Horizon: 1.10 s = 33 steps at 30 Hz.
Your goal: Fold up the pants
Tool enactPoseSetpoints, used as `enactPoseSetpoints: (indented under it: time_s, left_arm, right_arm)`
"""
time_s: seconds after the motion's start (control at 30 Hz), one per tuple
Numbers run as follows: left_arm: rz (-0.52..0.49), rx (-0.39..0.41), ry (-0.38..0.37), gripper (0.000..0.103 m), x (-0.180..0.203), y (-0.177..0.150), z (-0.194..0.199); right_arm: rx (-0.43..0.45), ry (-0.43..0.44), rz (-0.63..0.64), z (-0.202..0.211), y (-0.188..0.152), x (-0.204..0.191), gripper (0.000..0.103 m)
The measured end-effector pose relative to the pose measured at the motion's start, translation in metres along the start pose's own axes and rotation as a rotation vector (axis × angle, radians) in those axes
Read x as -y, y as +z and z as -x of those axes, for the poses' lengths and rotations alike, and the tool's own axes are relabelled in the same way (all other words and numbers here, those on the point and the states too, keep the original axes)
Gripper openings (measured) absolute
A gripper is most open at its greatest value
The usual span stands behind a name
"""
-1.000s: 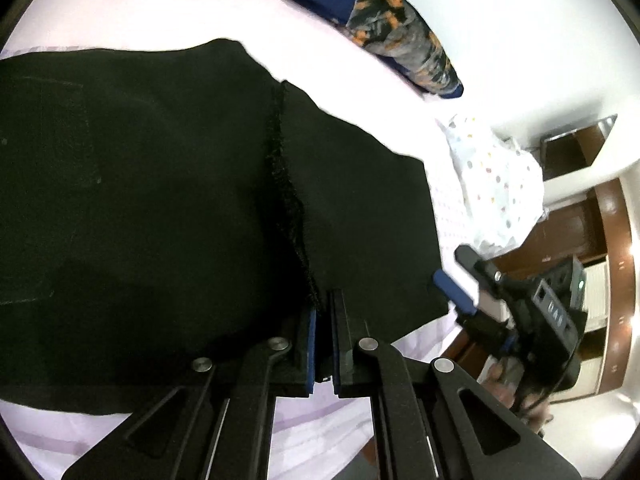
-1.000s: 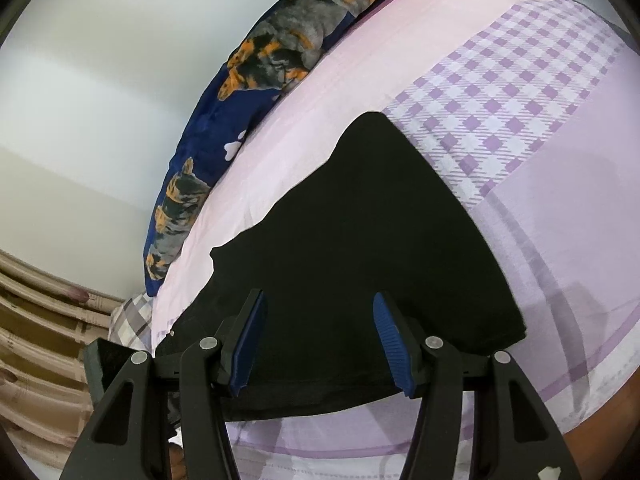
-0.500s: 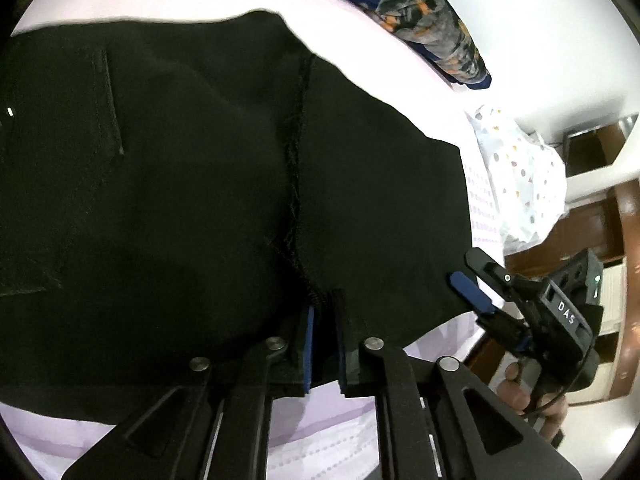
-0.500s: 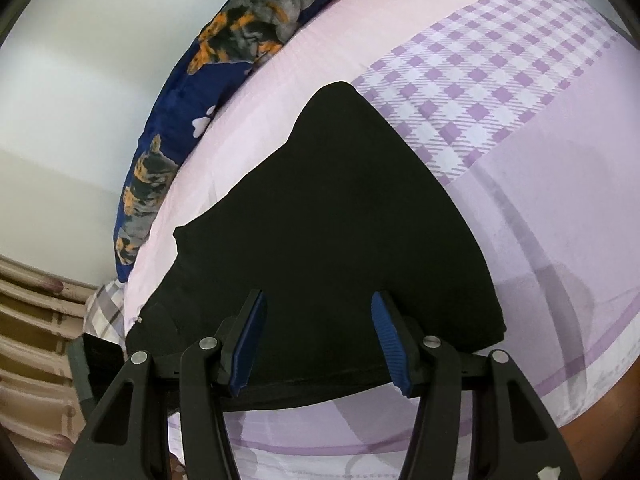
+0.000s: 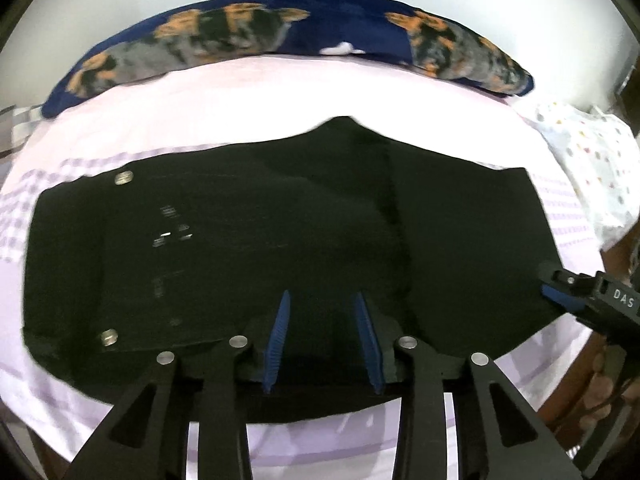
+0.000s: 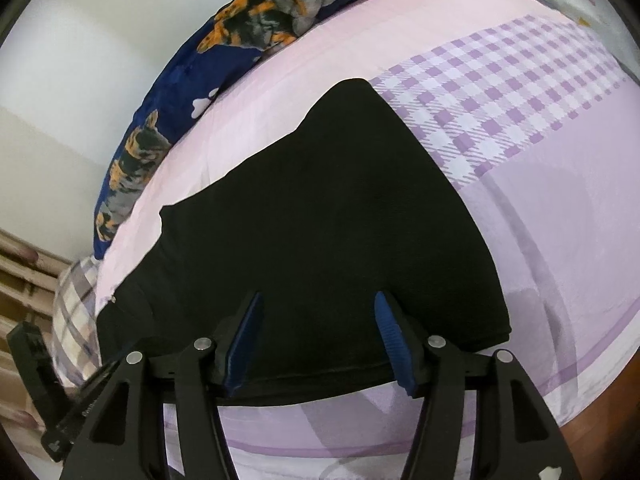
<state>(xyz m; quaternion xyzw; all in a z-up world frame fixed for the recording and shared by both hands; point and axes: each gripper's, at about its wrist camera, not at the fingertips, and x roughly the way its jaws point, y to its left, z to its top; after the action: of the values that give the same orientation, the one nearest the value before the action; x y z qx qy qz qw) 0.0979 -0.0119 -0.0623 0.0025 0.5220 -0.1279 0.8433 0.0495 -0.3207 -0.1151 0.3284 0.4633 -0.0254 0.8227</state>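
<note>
Here, the left claw (image 5: 322,336) hovers with its blue-padded fingers apart, gripping nothing, just above the near edge of a pair of black pants (image 5: 280,248). The right claw (image 6: 316,344) likewise stands spread and empty over the near edge at the garment's other end. The pants lie flat and already doubled over on a bed (image 6: 560,208), whose sheet is pink with purple checks. Metal buttons (image 5: 123,178) glint near the left end in the left view, which suggests the waistband is there. Beyond the pants, a navy pillow with dog prints (image 5: 280,36) lies along the wall, and a spotted white pillow (image 5: 588,160) sits to the right. The cloth looks soft, limp and fairly light, so it should sag and drag if lifted by one point. A sound hold would likely pinch all layers together at the two corners of one end.
</note>
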Motion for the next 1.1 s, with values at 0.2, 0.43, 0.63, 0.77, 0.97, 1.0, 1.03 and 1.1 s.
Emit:
enactPoseSetpoints:
  time_s: [0.2, 0.43, 0.63, 0.77, 0.97, 1.0, 1.03, 1.1]
  left_arm:
    - [0.038, 0.025, 0.113, 0.037, -0.036, -0.011, 0.015]
    - [0.119, 0.064, 0.125, 0.047, -0.085, -0.029, 0.046]
    - [0.320, 0.060, -0.057, 0.048, -0.134, -0.056, 0.062]
    - [0.465, 0.063, -0.164, 0.048, -0.165, -0.073, 0.062]
    - [0.639, 0.057, -0.288, 0.048, -0.200, -0.083, 0.046]
    - [0.666, 0.066, -0.303, 0.048, -0.206, -0.083, 0.042]
    - [0.688, 0.067, -0.313, 0.049, -0.210, -0.083, 0.039]
    - [0.725, 0.067, -0.323, 0.050, -0.217, -0.085, 0.034]
  right_arm:
    - [0.000, -0.036, 0.028, -0.003, -0.002, -0.009, 0.060]
    - [-0.026, -0.045, 0.074, -0.016, -0.005, -0.033, 0.060]
    - [-0.059, -0.033, 0.136, -0.029, -0.012, -0.060, 0.064]
    - [-0.085, -0.016, 0.154, -0.036, -0.017, -0.075, 0.066]
    - [-0.122, 0.012, 0.186, -0.047, -0.025, -0.099, 0.068]
    - [-0.120, 0.005, 0.195, -0.049, -0.026, -0.102, 0.070]
    - [-0.123, 0.006, 0.200, -0.050, -0.027, -0.105, 0.070]
    - [-0.130, 0.007, 0.204, -0.051, -0.028, -0.109, 0.070]
